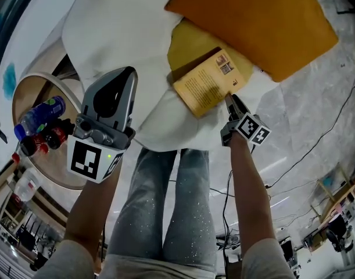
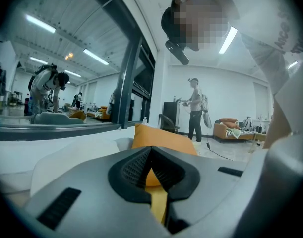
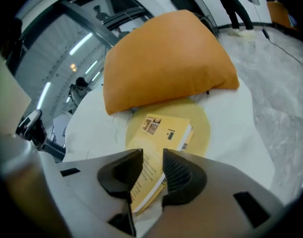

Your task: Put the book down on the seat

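one book (image 1: 209, 83) lies on the white seat (image 1: 113, 22), right claw (image 3: 152, 156) apart, left claw (image 2: 151, 149) together.

Your book (image 1: 209, 83) lies flat on a round pad (image 1: 186, 45) on the seat (image 1: 107, 22). The cushion (image 1: 253, 22) is behind the book and overlaps the pad's far side. Your right gripper (image 1: 229, 97) is at the book's near edge, just in front of it. Your left gripper (image 1: 126, 74) is over the left part of the seat, well apart from the book. Left of the seat stands a side table (image 1: 29, 92) with bottles (image 1: 40, 118) on it.
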{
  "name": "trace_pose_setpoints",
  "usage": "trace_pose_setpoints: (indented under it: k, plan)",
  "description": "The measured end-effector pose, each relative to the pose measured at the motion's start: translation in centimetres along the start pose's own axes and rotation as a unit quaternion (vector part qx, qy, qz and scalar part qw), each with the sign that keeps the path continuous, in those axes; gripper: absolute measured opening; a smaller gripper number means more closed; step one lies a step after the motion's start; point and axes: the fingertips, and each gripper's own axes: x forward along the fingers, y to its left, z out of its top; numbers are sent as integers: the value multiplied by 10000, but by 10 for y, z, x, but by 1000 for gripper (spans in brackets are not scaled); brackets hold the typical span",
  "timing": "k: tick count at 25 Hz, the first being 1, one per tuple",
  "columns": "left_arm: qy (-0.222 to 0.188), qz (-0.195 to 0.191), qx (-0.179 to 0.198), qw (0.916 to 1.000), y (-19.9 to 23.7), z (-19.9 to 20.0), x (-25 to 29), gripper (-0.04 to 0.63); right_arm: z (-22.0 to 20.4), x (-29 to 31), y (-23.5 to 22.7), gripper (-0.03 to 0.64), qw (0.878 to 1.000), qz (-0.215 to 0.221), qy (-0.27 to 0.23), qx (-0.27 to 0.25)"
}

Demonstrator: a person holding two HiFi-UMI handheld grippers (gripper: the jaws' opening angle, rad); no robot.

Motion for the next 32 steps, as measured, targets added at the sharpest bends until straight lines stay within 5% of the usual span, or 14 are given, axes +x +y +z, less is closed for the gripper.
trace_pose_setpoints:
  k: [4,9,23,27,32]
  plan:
    - [-27,12,41,10000,-2,7,5,14,28,-9,18,44,9950,-141,-392,-903]
    - [-31,-59,152,9999,3,20,4,14,67,-30,59,28,9700,-308,-1032,-2181]
    - [-502,351,249,9978,35,126,-18,14,180,-163,204,28,9167,-72,-2781,-2868]
    - [-760,491,291,9955,41,182,-27,14,207,-198,260,28,9009,46,-3066,-3073]
    - [-955,547,424,9930,38,252,-41,14,220,-232,321,28,8956,160,-3096,-3190]
